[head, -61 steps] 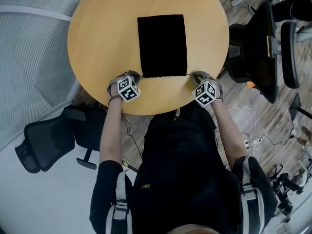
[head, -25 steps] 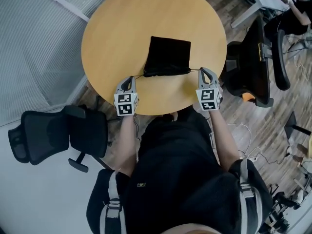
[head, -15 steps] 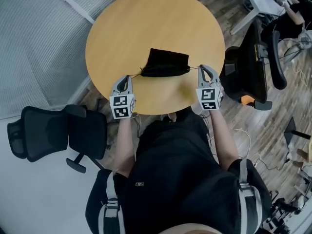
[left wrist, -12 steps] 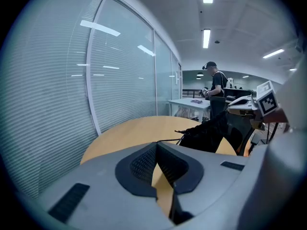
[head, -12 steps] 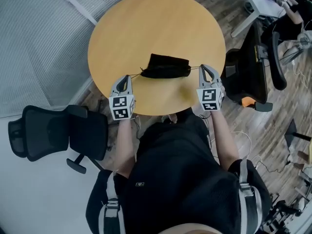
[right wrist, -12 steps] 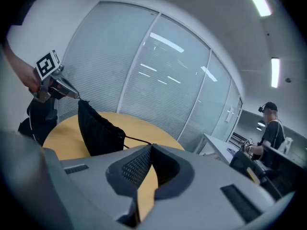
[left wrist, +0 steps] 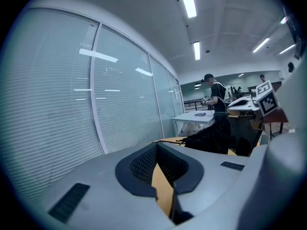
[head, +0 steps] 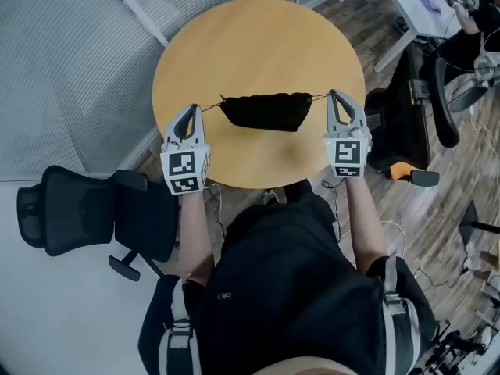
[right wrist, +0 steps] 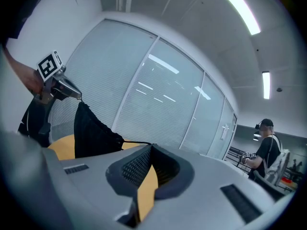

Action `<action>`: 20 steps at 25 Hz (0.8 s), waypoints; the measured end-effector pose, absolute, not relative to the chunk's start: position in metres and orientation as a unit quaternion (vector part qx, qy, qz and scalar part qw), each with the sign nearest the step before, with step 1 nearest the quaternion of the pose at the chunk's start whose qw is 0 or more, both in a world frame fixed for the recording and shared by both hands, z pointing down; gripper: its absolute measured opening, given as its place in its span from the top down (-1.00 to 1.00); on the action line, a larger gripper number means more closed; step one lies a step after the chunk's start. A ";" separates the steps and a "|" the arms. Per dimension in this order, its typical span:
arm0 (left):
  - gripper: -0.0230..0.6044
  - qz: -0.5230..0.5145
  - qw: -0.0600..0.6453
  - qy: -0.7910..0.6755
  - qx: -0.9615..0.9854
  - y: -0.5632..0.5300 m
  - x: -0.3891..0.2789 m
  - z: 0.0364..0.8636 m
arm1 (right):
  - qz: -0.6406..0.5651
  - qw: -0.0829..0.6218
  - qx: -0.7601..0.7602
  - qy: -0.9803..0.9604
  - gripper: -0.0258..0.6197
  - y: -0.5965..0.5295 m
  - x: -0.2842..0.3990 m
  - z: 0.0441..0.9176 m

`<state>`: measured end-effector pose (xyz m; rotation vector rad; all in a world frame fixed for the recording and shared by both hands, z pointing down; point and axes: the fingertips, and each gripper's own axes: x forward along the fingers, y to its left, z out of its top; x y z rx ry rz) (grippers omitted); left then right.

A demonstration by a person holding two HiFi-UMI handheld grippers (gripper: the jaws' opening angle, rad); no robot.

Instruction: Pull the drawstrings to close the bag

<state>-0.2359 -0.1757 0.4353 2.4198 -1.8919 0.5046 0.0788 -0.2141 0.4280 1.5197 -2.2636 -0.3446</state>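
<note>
Pinching one drawstring (head: 209,103) each, the left gripper (head: 190,109) and right gripper (head: 337,94) are holding the bag (head: 266,110) above the table (head: 258,45).

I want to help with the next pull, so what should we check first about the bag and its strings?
1. Is the left gripper shut on the left drawstring? ok.
2. Is the right gripper shut on the right drawstring? ok.
3. Are both strings tight, not droopy? ok.
4. Is the bag hanging evenly between the grippers? ok.
5. Is the bag's mouth fully shut? It looks bunched up, but cannot tell.
6. Is the bag's bottom off the table? cannot tell.
</note>
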 end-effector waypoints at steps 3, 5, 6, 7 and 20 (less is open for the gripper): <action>0.88 0.150 -0.002 -0.612 0.777 -0.174 -0.240 0.412 | -0.136 0.182 0.544 -0.808 0.74 -0.213 0.074 0.407; 0.88 0.145 -0.010 -0.615 0.775 -0.173 -0.245 0.401 | -0.146 0.178 0.544 -0.807 0.74 -0.213 0.070 0.396; 0.88 0.144 -0.013 -0.617 0.774 -0.172 -0.247 0.398 | -0.150 0.177 0.545 -0.806 0.74 -0.214 0.069 0.392; 0.88 0.142 -0.014 -0.619 0.772 -0.171 -0.249 0.396 | -0.153 0.176 0.545 -0.805 0.74 -0.214 0.068 0.389; 0.88 0.104 -0.016 -0.644 0.758 -0.150 -0.262 0.371 | -0.164 0.146 0.558 -0.800 0.74 -0.198 0.075 0.356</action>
